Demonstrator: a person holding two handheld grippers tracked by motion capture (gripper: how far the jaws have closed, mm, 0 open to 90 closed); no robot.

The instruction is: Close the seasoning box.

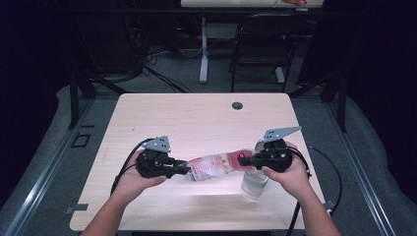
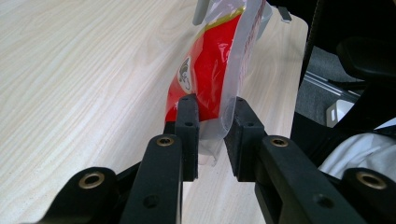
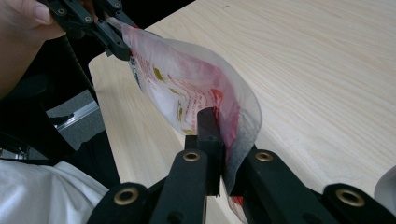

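pouch | stretched between left claw, right claw

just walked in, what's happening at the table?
A person holds a gripper in each hand and has a red-and-clear plastic pouch stretched between them above the wooden table. The left gripper pinches one end of the pouch, the right gripper is clamped on the other end. A clear cup stands on the table right under the right gripper. The pouch hangs off the tabletop, roughly level.
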